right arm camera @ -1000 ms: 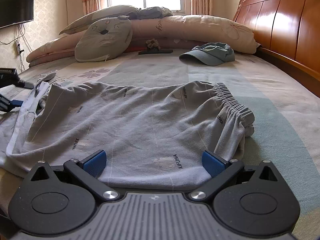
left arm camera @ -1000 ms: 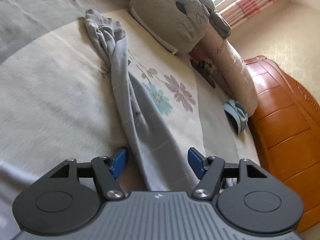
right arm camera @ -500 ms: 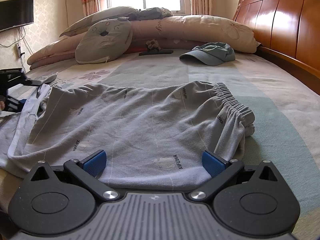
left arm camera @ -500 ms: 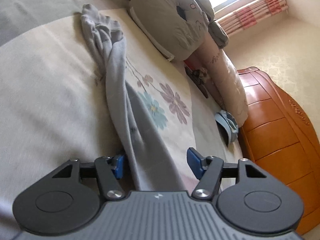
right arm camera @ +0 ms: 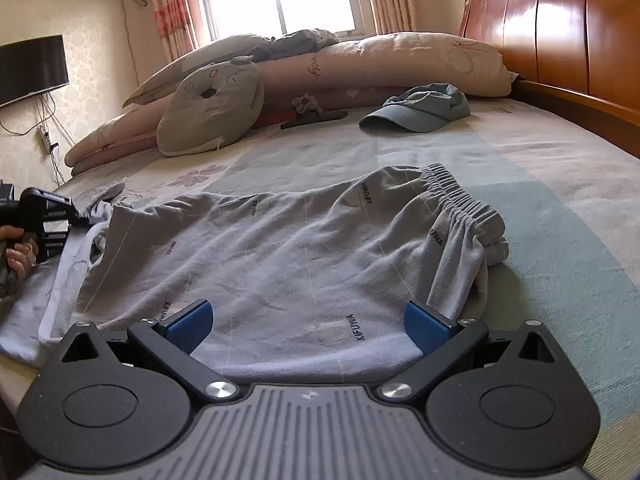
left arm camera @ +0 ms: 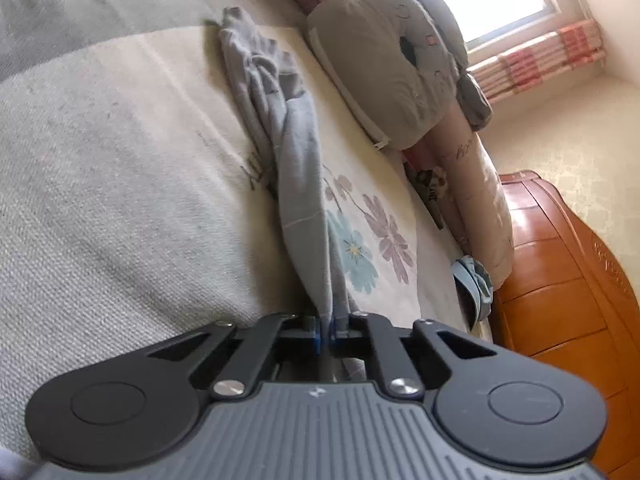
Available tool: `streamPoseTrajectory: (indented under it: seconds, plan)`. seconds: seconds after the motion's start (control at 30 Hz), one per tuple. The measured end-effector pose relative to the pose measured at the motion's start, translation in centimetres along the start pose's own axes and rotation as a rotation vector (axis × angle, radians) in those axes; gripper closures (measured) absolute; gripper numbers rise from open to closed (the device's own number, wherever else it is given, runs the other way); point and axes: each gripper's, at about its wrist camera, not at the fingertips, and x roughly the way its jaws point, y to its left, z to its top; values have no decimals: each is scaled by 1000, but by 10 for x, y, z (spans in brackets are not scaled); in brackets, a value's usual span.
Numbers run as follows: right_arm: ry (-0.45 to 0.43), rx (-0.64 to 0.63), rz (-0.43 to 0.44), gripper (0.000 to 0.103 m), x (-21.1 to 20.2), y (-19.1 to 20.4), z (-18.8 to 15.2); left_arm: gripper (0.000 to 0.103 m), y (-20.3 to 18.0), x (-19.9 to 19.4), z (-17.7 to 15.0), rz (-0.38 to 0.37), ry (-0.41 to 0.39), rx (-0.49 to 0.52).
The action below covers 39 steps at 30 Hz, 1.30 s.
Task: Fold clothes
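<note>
Grey trousers (right arm camera: 300,248) with an elastic waistband (right arm camera: 460,204) lie spread on the bed. My right gripper (right arm camera: 308,324) hovers open over their near edge, the cloth lying below and between its blue pads (right arm camera: 188,322). One twisted trouser leg (left arm camera: 300,168) stretches away across the sheet in the left wrist view. My left gripper (left arm camera: 329,336) is closing its jaws on the near end of that leg, the blue pads pinching the cloth. At the far left of the right wrist view, the left gripper (right arm camera: 52,216) and the hand (right arm camera: 18,248) that holds it show.
A blue cap (right arm camera: 420,110) lies at the back right near the wooden headboard (right arm camera: 560,28). A grey cat-face cushion (right arm camera: 212,108) and a long rolled quilt (right arm camera: 400,64) line the far side. A black clip (right arm camera: 314,117) lies before them. The floral sheet (left arm camera: 372,232) lies beside the leg.
The left gripper's jaws have come together on the trouser leg, which lay loose between them before. The left hand dropped slightly lower. The right gripper has stayed put.
</note>
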Motion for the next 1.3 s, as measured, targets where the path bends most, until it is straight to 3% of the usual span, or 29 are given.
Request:
streamPoseTrajectory:
  seconds: [0.2, 0.4, 0.83, 1.13, 1.3]
  plan:
    - [-14, 29, 20, 0, -2, -4, -1, 94, 6, 0, 3, -28, 11, -64]
    - [-15, 30, 23, 0, -2, -4, -1, 97, -7, -1, 5, 20, 10, -55]
    - [-25, 52, 43, 0, -4, -8, -2, 100, -68, -91, -8, 24, -182, 121]
    - [-19, 38, 38, 0, -4, -6, -1, 100, -105, -153, -43, 114, -315, 322]
    - [-10, 20, 26, 0, -2, -3, -1, 100, -101, -180, -67, 183, -362, 355]
